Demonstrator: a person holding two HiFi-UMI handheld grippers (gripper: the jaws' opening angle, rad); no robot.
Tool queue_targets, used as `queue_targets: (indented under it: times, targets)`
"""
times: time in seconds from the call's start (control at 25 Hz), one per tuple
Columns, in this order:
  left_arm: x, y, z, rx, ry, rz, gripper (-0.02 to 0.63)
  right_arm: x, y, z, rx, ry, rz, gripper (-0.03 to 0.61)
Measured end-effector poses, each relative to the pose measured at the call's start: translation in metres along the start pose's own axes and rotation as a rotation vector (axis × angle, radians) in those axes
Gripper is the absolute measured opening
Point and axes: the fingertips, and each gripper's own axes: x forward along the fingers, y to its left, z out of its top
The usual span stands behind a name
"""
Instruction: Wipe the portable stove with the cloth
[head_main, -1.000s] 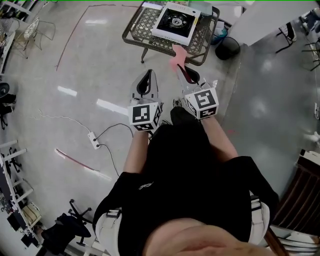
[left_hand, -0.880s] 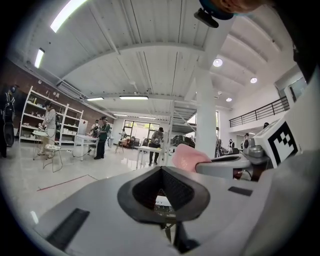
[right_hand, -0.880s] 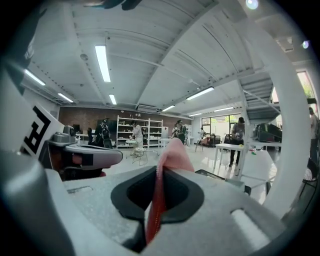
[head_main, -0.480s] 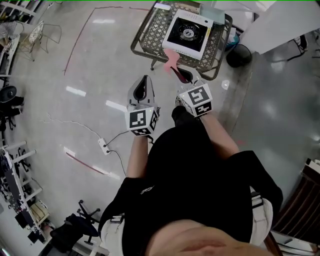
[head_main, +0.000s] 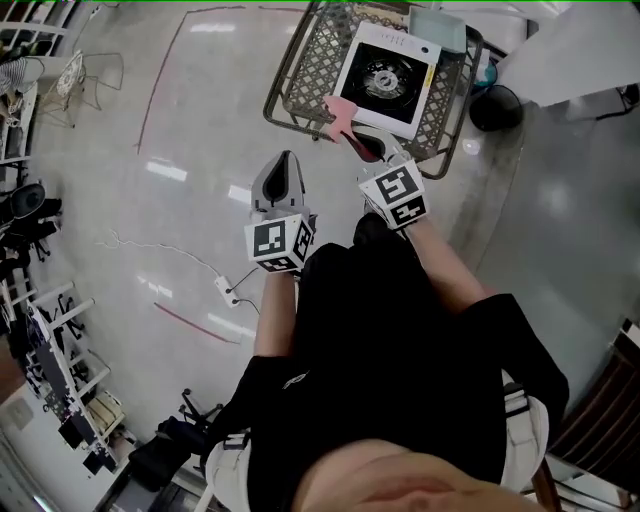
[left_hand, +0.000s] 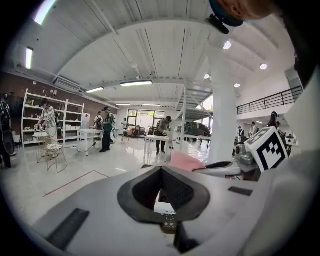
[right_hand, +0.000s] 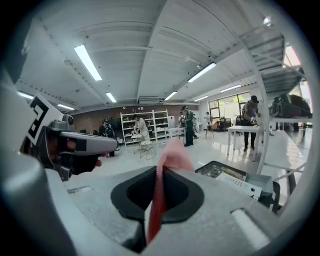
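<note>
Your right gripper (head_main: 355, 138) is clamped on the pink cloth (head_main: 338, 112), which sits just off the near corner of the portable stove (head_main: 388, 72). The stove rests on a wire table (head_main: 305, 70). Your left gripper (head_main: 286, 157) has its 2 jaws together on nothing and is farther from the stove.

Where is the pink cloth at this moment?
In the head view the pink cloth sits at upper centre, pinched in the shut right gripper, at the near edge of the metal lattice table, just short of the white portable stove.
</note>
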Motion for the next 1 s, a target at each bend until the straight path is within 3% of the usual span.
queue_targets:
  times: [0.24,0.56,0.84,1.0]
  targets:
    - [0.03,0.012,-0.012,0.007,0.077,-0.013,-0.001,0.027,-0.021,-0.017,0.034,0.082,0.001,0.009]
    - [0.088,0.065,-0.008,-0.036,0.087,-0.072,0.0,0.07,-0.043,-0.014,0.059,0.137,-0.071,0.009]
    - [0.155,0.094,0.037,-0.016,0.057,-0.242,0.0,0.1,-0.09,0.006,0.107,0.206,-0.117,0.009]
    - [0.189,0.111,0.034,-0.047,0.085,-0.333,0.0,0.107,-0.124,0.014,0.096,0.28,-0.184,0.009]
